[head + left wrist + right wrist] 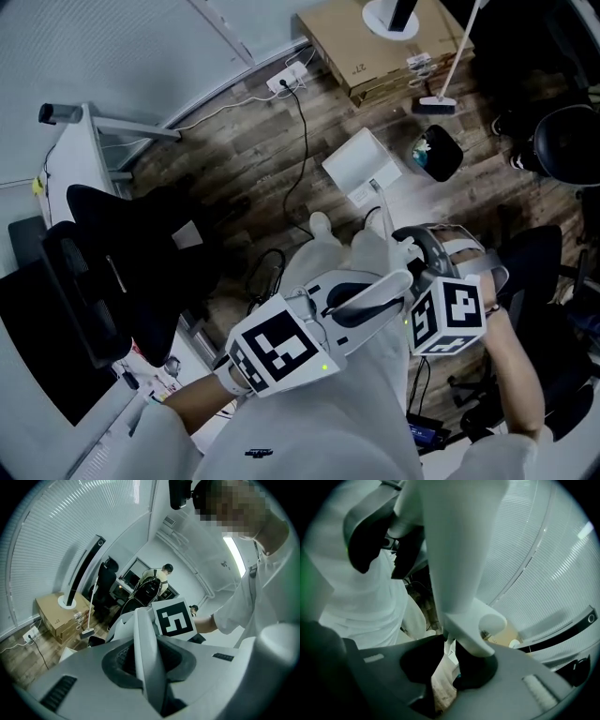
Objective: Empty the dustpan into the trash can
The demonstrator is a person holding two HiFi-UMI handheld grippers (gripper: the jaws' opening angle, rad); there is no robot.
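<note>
1. White plastic of the dustpan is clamped by the fingers of the right gripper, close to the rounded end of its handle.
2. A thin white edge of the same dustpan is gripped between the closed fingers of the left gripper.
3. The dustpan is held between the two grippers, near the person's body and above the wooden floor.
4. On the far floor, well apart from the dustpan, a white box-shaped container is seen, with a black bin near it on the right. Which of them is the trash can cannot be told.
5. A broom is seen farther off, beside a cardboard box.
</note>
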